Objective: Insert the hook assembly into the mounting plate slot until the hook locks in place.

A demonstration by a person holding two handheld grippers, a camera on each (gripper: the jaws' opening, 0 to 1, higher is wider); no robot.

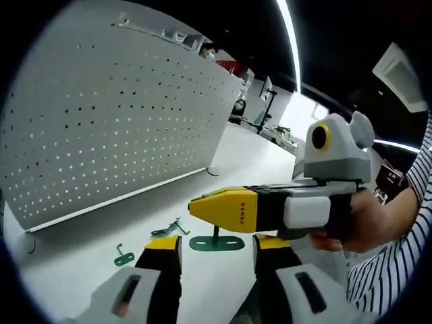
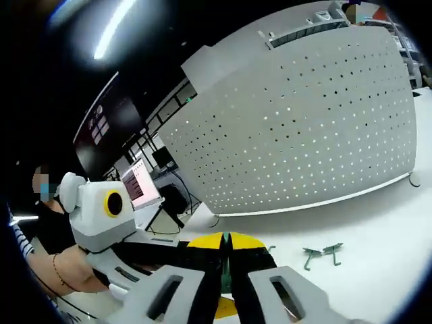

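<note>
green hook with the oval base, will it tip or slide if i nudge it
The green hook stands upright on a flat oval base, so it probably resists tipping. It looks thin and small, so likely light, and may slide easily on the smooth white table. Its slim post looks stiff.

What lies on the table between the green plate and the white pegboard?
In the left gripper view, a loose green hook lies between the green plate and the pegboard; otherwise the table is bare.
</note>
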